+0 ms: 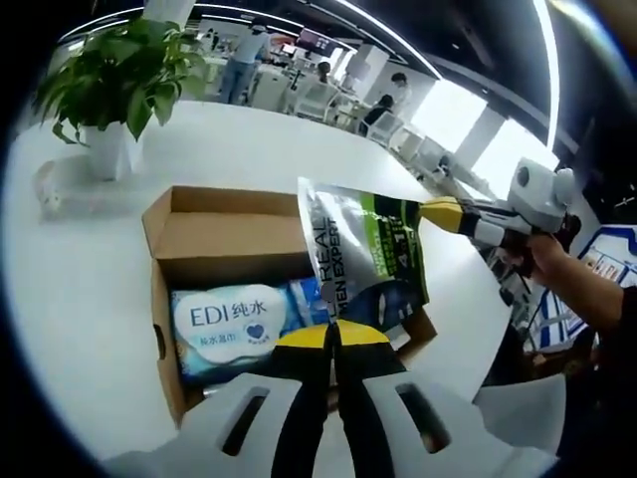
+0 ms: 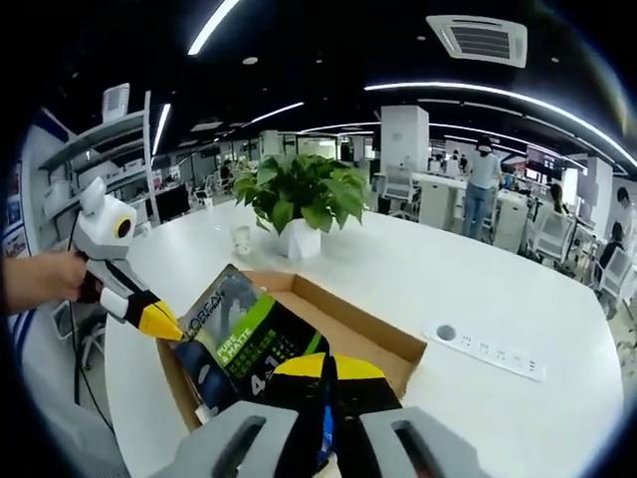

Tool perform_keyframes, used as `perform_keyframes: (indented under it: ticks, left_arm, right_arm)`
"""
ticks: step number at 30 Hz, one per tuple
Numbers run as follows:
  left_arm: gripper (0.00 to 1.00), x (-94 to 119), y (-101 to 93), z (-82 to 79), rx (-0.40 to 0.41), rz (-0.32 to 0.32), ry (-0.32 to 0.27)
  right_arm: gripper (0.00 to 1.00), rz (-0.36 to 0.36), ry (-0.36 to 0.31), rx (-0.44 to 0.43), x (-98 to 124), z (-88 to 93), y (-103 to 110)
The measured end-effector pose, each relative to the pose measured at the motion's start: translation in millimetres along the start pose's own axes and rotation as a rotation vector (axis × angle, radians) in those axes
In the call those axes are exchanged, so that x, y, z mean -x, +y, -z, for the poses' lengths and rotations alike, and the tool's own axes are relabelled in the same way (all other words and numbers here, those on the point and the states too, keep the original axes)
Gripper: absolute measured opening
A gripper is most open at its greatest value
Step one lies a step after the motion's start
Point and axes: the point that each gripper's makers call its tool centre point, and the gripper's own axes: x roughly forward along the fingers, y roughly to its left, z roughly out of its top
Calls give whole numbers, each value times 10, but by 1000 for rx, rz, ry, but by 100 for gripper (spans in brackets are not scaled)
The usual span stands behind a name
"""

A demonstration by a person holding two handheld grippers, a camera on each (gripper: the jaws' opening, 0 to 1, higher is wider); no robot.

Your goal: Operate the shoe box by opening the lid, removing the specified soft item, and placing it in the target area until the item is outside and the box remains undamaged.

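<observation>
left hand-held gripper (image 1: 332, 337) clamped pouch (image 1: 368, 254) edge | right hand-held gripper (image 2: 329, 370) clamped its opposite edge | pouch held above open box (image 1: 234, 234) | wipes pack (image 1: 239, 324) inside | desk (image 1: 90, 289) white

"EDI 纯水" wipes pack (image 1: 231, 327), "MEN EXPERT" pouch (image 1: 366, 254)

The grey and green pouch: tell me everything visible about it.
The pouch is a flat, glossy soft pack, silver-grey with a bright green panel and dark lower part, printed with "L'OREAL", "MEN EXPERT" and "PURE & MATTE". It is lifted over the open cardboard shoe box, tilted, its lower end still near the box opening. The left gripper is shut on its bottom edge; the right gripper pinches its upper corner. Below it in the box lies a blue EDI wipes pack.
</observation>
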Motion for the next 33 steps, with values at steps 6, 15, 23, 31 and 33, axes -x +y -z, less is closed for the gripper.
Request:
perform_keyframes:
  ticks: [6, 15, 23, 31, 33]
  left_arm:
    - [0, -56, -132, -10, -7, 21, 6]
    - [0, -166, -366, -39, -19, 56, 9]
    - [0, -274, -593, -20, -29, 86, 18]
    - [0, -366, -764, 25, -38, 108, 32]
    - [0, -395, -809, 39, -40, 115, 36]
  right_arm:
    - [0, 23, -1, -1, 122, 33, -98]
    - [0, 57, -3, -14, 302, 113, -281]
    - [0, 85, 2, -27, 467, 228, -451]
    - [0, 109, 14, -35, 596, 347, -568]
    - [0, 116, 20, -38, 625, 390, -605]
